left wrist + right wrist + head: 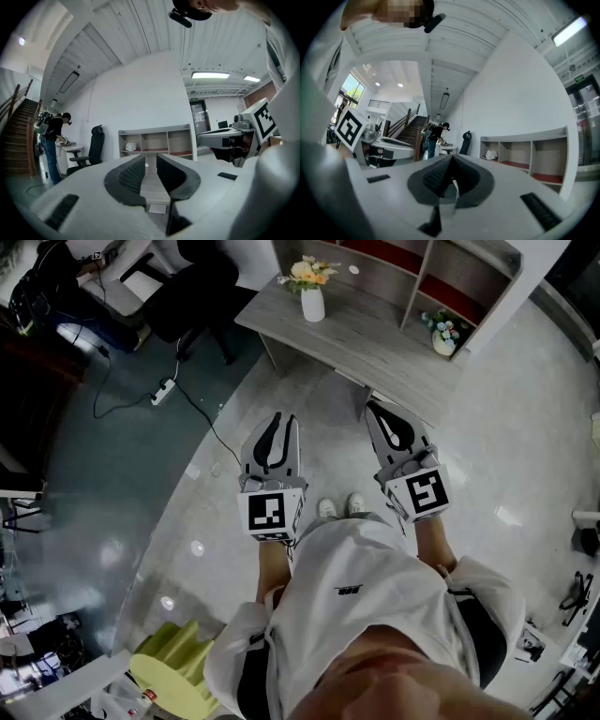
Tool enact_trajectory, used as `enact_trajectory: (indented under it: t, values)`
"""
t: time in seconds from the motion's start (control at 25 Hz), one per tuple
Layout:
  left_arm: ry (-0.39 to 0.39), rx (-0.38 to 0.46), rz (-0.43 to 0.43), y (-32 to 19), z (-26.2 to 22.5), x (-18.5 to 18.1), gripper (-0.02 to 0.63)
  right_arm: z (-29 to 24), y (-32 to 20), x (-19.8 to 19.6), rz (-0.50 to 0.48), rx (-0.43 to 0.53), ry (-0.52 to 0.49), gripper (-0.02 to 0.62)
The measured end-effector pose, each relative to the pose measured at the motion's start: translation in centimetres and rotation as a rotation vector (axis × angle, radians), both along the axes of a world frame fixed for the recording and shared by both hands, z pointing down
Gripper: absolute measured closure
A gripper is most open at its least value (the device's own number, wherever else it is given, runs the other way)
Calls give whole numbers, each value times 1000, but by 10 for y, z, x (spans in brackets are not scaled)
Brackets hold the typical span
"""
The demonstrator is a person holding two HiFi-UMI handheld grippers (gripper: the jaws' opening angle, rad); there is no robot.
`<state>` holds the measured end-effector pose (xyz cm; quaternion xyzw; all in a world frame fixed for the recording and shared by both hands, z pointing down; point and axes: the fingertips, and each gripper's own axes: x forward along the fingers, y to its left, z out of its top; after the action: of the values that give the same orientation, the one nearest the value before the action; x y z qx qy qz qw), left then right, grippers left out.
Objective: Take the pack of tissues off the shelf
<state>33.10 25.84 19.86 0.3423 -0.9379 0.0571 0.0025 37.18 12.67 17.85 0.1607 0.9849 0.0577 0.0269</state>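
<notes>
left gripper (279, 420) hanging released, empty; right gripper (377, 411) sitting clenched, empty; tissues (131, 146) lying in shelf (157, 131), 12 o'clock.

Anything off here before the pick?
Nothing toppled or spilled; both vases stand upright on the table. Only a power strip and its cable lie loose on the floor left of it, a possible trip hazard.

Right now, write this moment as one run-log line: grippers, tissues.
left gripper: open, empty | right gripper: shut, empty | tissues: untouched, left bay of shelf
</notes>
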Motion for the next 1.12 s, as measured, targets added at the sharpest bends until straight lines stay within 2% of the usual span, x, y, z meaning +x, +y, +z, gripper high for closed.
enact_trajectory:
  t: [0.4,0.76,1.12]
  values:
    - [-4,23,6,26,2,-6,514,0,35,-6,-36,-8,-12,569]
    - [-12,29,39,44,0,-32,517,-2,59,-28,-11,16,-21,569]
    - [4,30,56,34,6,-73,517,2,59,-70,-25,23,-7,569]
